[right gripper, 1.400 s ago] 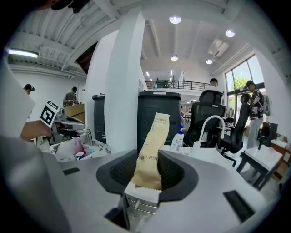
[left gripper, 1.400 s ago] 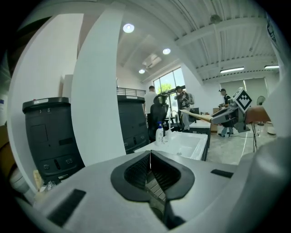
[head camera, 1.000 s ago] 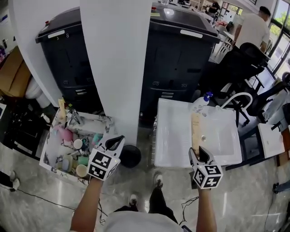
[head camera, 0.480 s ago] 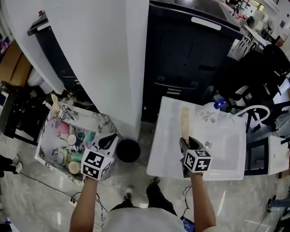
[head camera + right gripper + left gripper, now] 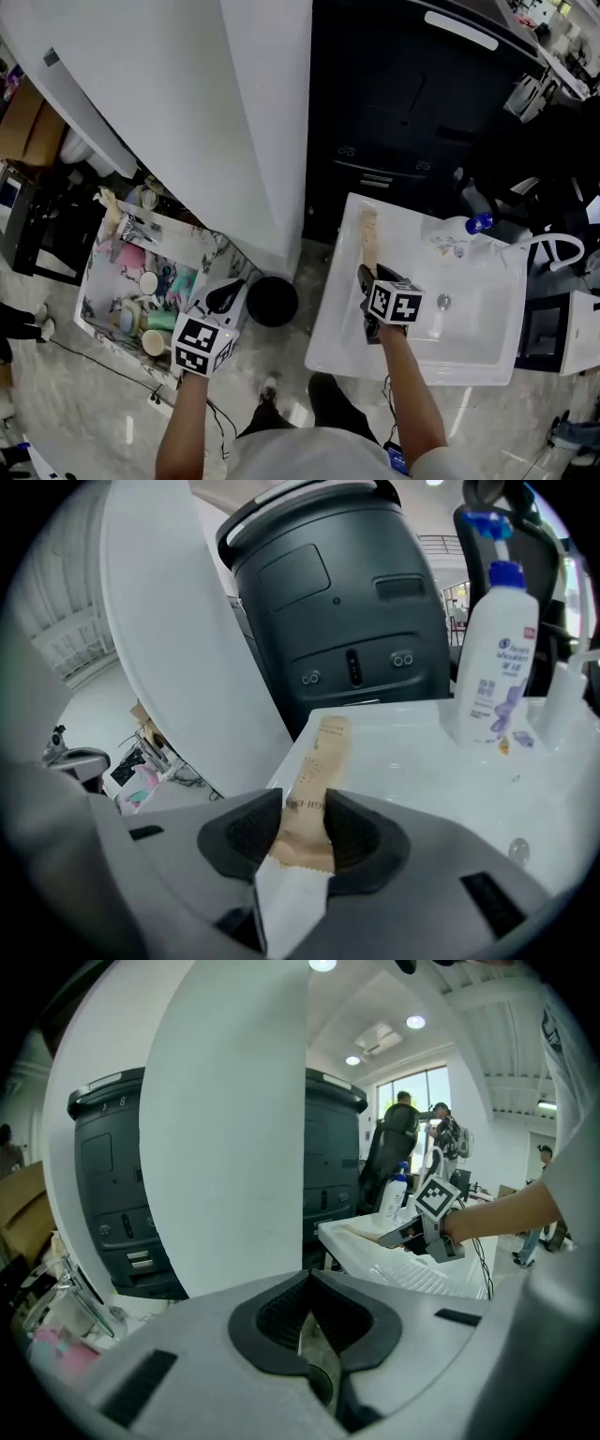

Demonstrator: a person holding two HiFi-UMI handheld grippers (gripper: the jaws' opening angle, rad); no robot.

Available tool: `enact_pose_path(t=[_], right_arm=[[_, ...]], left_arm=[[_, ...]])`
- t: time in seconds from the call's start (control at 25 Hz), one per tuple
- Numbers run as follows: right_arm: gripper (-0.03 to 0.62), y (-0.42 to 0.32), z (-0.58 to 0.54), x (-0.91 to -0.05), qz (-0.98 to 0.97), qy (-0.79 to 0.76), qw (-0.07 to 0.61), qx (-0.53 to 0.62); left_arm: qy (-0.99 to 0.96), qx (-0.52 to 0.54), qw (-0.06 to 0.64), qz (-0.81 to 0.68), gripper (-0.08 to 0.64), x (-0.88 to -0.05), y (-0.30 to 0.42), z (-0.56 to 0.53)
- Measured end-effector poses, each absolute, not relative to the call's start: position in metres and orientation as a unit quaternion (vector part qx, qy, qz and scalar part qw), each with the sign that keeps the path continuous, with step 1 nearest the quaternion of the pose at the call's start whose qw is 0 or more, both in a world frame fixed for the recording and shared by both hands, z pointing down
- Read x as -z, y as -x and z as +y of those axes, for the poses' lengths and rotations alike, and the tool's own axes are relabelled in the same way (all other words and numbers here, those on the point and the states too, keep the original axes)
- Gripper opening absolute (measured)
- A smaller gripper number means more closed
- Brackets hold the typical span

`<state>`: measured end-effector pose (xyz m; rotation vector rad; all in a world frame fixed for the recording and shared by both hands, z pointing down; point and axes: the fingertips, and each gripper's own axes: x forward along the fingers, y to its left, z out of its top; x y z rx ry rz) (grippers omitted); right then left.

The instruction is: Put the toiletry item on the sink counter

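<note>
White sink counter (image 5: pixel 330 323) lies under my right fingers (image 5: pixel 356 832), with a dark bin (image 5: pixel 337 611) beyond it. My right gripper (image 5: pixel 302 829) is clamped on a tan packet (image 5: pixel 317 766), which runs forward from between the pads and out over the counter's left strip; whether its far end touches, I cannot tell. Ahead and to the right of those fingers, a white bottle (image 5: pixel 497 658) stands on the counter. My left gripper (image 5: pixel 307 1297) has its pads together at the tips, nothing between them. Ahead and left of them sits a cluttered tray (image 5: pixel 89 291), with a white pillar (image 5: pixel 225 1129) beyond.
</note>
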<state>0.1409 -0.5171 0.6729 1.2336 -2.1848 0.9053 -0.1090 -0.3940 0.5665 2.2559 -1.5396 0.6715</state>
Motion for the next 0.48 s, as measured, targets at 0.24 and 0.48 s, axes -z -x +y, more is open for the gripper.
enact_pose_path(t=[0.24, 0.48], right_arm=[[0.144, -0.121, -0.522, -0.695, -0.791, -0.442, 0.243, -0.348], [0.146, -0.103, -0.518, -0.71, -0.791, -0.428, 0.231, -0.372]], left_arm=[[-0.784, -0.237, 0.177, -0.546, 0.011, -0.578, 0.115, -0.395], [-0.778, -0.238, 0.189, -0.55, 0.011, -0.59, 0.121, -0.392]])
